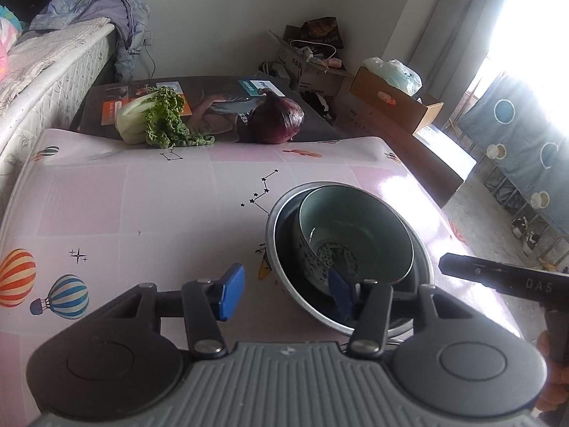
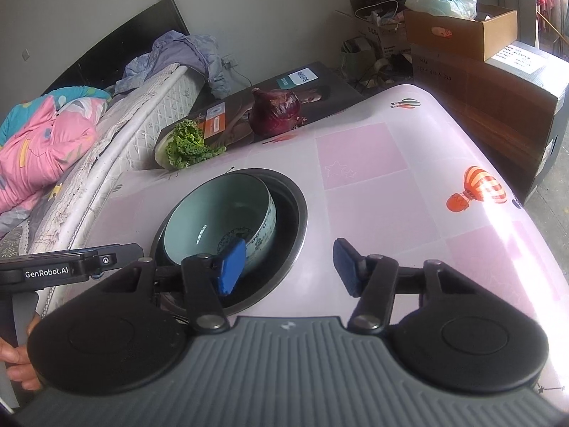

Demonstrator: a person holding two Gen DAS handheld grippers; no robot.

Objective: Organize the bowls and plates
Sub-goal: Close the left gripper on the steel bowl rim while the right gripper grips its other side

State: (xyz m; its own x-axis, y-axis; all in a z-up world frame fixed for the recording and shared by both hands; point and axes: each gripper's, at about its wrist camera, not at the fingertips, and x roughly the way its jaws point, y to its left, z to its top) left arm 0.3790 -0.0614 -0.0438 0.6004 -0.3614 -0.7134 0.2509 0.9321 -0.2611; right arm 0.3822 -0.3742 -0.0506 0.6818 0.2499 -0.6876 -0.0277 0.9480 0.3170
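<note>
A steel bowl stands on the table's pink balloon-print cloth, and a pale green ceramic bowl leans tilted inside it. My left gripper straddles the steel bowl's near rim: its right pad is inside the bowl, its left pad outside, apart from the rim. In the right wrist view the same steel bowl and ceramic bowl show. My right gripper straddles that rim from the other side, left pad inside by the ceramic bowl, right pad over the cloth. Neither gripper presses on anything.
A leafy green and a purple-red onion lie on a printed flat box at the table's far edge. A mattress runs along the left. Cardboard boxes stand beyond the far right corner, and the table drops off on the right.
</note>
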